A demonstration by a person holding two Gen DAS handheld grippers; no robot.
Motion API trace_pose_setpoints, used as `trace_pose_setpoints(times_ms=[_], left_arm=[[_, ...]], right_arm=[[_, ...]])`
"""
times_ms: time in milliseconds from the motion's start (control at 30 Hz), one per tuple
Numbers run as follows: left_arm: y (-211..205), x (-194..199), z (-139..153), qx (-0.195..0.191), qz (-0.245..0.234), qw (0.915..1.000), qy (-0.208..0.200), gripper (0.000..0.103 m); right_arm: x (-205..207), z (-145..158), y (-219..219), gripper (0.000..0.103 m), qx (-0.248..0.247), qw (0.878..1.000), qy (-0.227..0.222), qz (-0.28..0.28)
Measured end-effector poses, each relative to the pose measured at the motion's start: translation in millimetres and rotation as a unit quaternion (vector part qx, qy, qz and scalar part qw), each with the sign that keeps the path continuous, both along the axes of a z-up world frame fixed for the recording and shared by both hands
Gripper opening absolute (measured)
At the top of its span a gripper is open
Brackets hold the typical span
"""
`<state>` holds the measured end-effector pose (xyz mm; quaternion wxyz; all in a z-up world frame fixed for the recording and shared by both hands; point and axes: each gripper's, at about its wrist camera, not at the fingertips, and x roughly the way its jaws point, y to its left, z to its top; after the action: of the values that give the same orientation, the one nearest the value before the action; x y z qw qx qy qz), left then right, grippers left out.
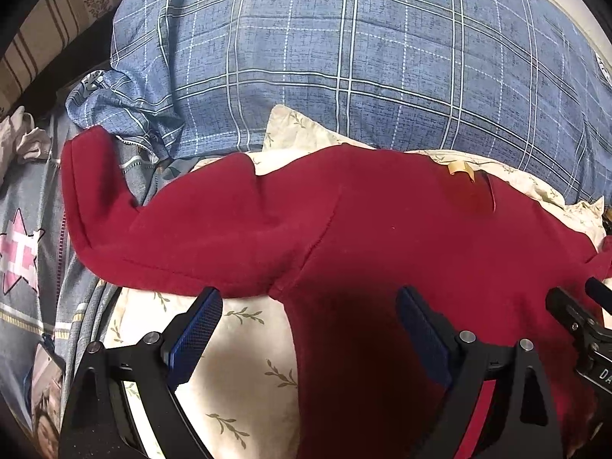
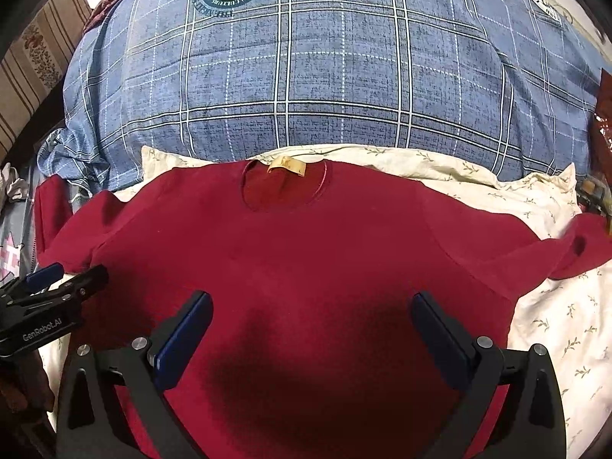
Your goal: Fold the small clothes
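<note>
Both tongs [image 1: 310,302] [image 2: 311,306] gape wide over a red shirt [image 2: 298,252], seemingly spread flat, sleeves out.

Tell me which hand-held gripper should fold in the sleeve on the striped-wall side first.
Left. The left hand-held gripper hovers open near that sleeve of the red shirt; the right hand-held gripper, also open, sits over the shirt's middle, probably farther away.

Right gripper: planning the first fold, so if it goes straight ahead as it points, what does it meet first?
Probably the dark red knit sweater, spread flat under the open right gripper; depth is unclear.
</note>
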<state>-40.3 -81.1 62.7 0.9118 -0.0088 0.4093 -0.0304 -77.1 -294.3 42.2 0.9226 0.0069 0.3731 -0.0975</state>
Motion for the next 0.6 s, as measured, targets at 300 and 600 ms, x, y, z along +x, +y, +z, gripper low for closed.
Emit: trace_pose_setpoints(times_ms=[300,600], left_arm=[[5,5,-5,-0.004,0.02,0.9998,0.001,0.092],[11,9,-8,-0.01,0.032,0.9994,-0.003,0.093]], right_arm=[[2,-4,0,0.103,0.005,1.0,0.015,-0.001],[7,-14,10,0.103,0.009,1.0,0.012,0.006]])
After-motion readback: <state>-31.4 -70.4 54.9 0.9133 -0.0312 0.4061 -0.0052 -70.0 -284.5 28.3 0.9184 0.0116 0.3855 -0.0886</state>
